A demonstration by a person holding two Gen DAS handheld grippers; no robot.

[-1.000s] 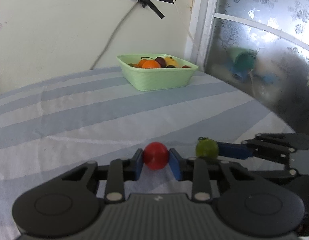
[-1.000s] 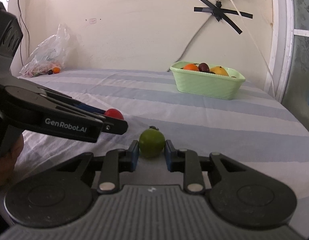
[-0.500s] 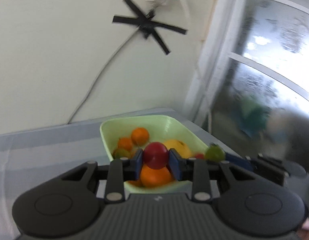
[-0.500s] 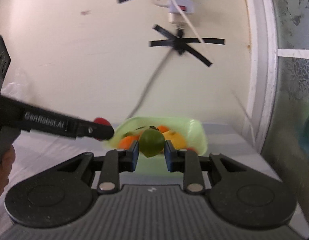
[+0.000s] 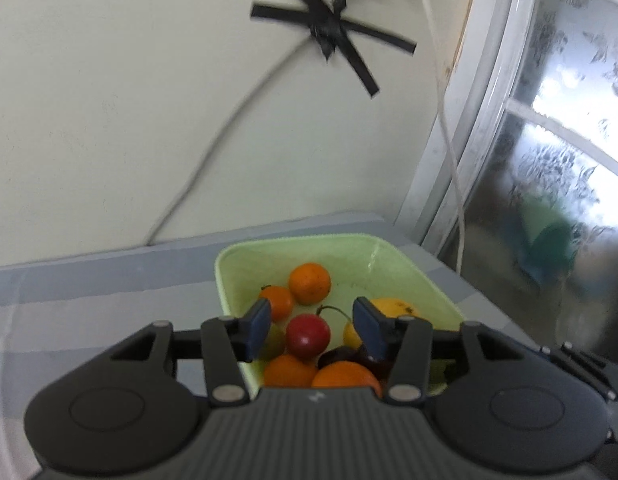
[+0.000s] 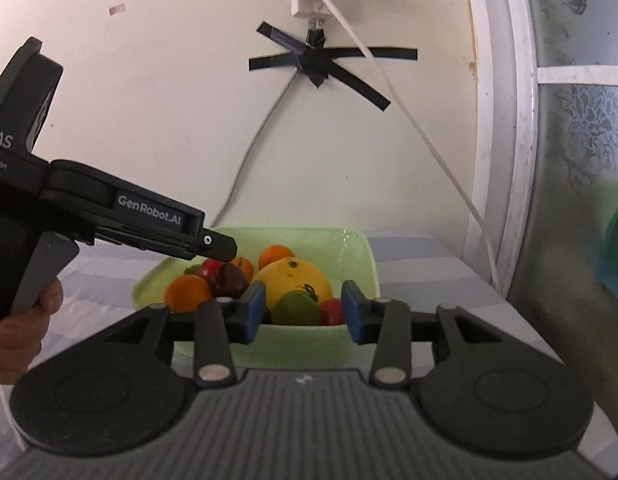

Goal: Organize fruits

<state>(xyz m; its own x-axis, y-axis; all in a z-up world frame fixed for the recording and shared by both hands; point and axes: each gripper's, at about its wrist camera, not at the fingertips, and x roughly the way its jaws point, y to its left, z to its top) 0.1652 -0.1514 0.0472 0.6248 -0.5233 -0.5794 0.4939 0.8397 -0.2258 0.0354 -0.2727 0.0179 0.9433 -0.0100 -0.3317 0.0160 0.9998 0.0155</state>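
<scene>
A light green basket on the striped cloth holds oranges, a large yellow fruit, dark plums and other fruit. My left gripper is open right over the basket. A red cherry-like fruit lies free between its blue pads on the pile. My right gripper is open at the basket's near rim. A green lime lies in the basket between its pads, untouched. The left gripper also shows in the right wrist view, over the basket's left side.
The basket stands near the wall at the table's far right corner. A white cable hangs from a taped socket down the wall. A frosted window frame borders the table on the right. Striped cloth lies left of the basket.
Both grippers carried their fruit from the table to the basket, then opened. The red fruit and the lime now lie in the basket, released.
</scene>
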